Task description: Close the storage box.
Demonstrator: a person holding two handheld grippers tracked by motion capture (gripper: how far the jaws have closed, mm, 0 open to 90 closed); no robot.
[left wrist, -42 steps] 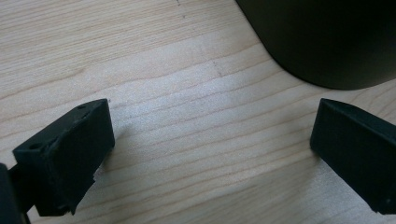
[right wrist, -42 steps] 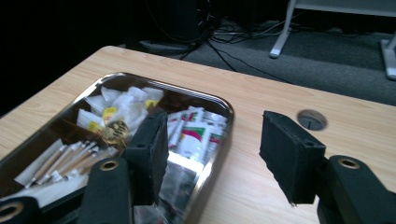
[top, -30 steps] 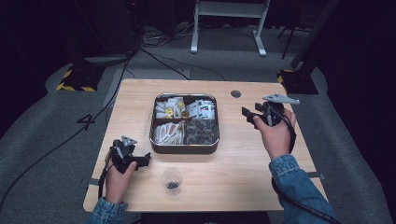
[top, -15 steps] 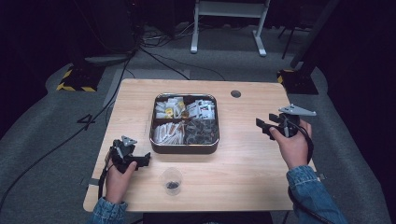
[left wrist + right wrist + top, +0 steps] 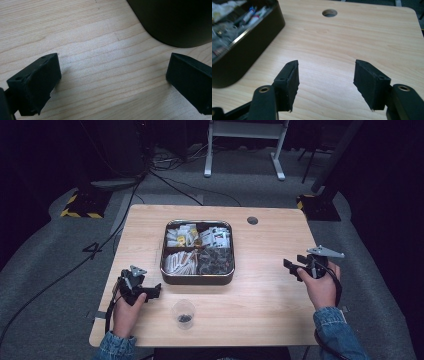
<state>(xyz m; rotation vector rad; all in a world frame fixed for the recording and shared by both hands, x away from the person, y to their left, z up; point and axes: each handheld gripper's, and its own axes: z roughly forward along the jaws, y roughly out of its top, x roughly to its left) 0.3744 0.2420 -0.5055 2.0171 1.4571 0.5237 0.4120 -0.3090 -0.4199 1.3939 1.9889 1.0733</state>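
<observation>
Cup (image 5: 184, 312) contents too small to ID; tray (image 5: 175, 22) cut off by frame edge.

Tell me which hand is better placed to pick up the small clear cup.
Probably left: the left claw rests open close beside the small clear cup, while the right claw, also open, sits far across the table.
</observation>
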